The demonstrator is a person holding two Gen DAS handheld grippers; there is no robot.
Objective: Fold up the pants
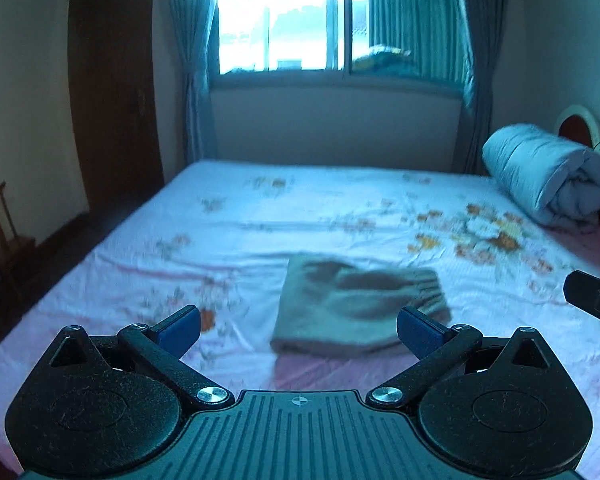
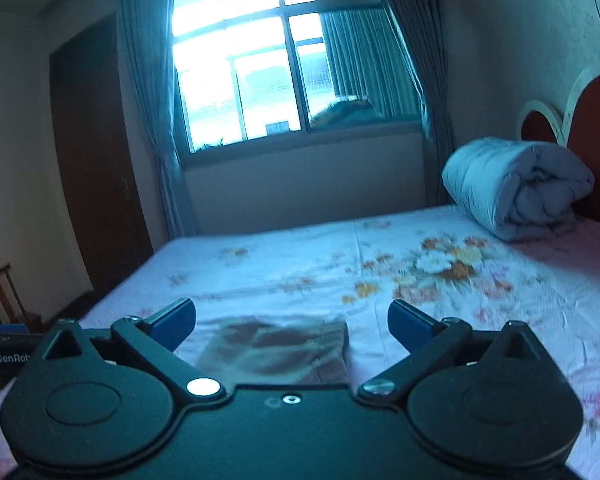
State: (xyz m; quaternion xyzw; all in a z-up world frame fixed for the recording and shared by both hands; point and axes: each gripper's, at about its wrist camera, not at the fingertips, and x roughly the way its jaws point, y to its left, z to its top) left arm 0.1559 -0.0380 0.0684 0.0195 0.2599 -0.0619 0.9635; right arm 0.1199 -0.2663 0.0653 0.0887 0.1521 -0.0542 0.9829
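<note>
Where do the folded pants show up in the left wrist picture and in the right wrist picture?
Left wrist view: folded pants lie low and centre on the bed sheet, above the open left gripper.
Right wrist view: pants bottom centre, partly hidden by the open right gripper.
Shared landmark: rolled grey quilt, far right.

From here the left gripper (image 1: 298, 328) hangs above the near part of the bed (image 1: 260, 216), its two blue-padded fingers (image 1: 180, 326) spread wide with nothing between them. Just beyond them the pants (image 1: 352, 308) lie folded into a compact greyish-brown bundle on the flowered sheet (the picture is a bit smeared, so the folds are hard to read). At the right edge a bit of the right gripper (image 1: 594, 300) pokes in, well apart from the pants. A rolled grey quilt (image 1: 548, 174) sits at the far right by the headboard (image 1: 576, 126), and the window (image 1: 332, 20) glares behind.
</note>
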